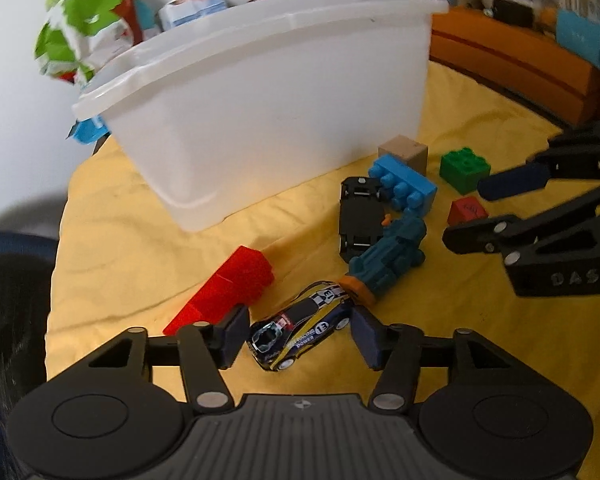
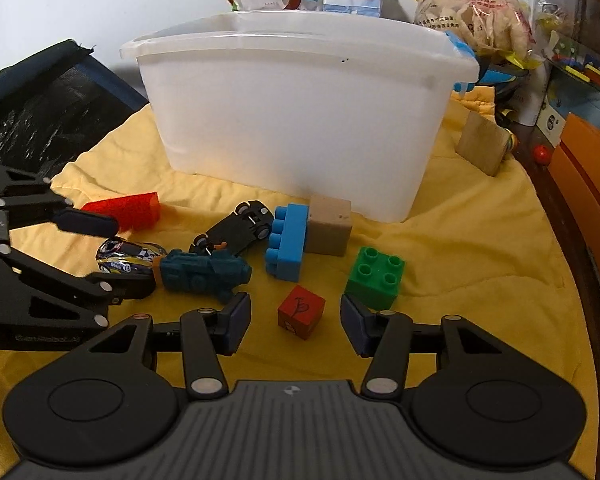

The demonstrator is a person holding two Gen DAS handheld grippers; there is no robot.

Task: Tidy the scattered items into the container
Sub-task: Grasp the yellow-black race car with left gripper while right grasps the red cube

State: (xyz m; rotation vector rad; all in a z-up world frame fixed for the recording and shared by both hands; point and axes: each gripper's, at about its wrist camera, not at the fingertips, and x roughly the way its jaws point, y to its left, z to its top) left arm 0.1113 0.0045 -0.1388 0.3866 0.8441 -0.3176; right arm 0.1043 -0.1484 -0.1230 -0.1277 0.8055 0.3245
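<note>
A white plastic bin (image 1: 260, 92) (image 2: 300, 120) stands on a yellow cloth. My left gripper (image 1: 298, 338) is open, its pads on either side of a yellow-and-blue toy car (image 1: 300, 330) (image 2: 128, 258) that lies on the cloth. My right gripper (image 2: 296, 320) is open around a small red cube (image 2: 301, 312) (image 1: 467, 211). Nearby lie a red translucent block (image 1: 228, 292), a teal toy (image 1: 388, 256) (image 2: 204, 272), an upturned black car (image 1: 360, 216) (image 2: 236, 228), a blue brick (image 1: 404, 182) (image 2: 288, 246), a tan cube (image 2: 328, 226) and a green brick (image 1: 464, 168) (image 2: 374, 276).
A wooden block (image 2: 484, 144) lies right of the bin. Snack bags (image 2: 472, 12) and boxes crowd behind the bin. An orange box (image 1: 520, 64) sits at the right. A dark chair (image 2: 40, 108) stands at the left edge of the cloth (image 2: 480, 260).
</note>
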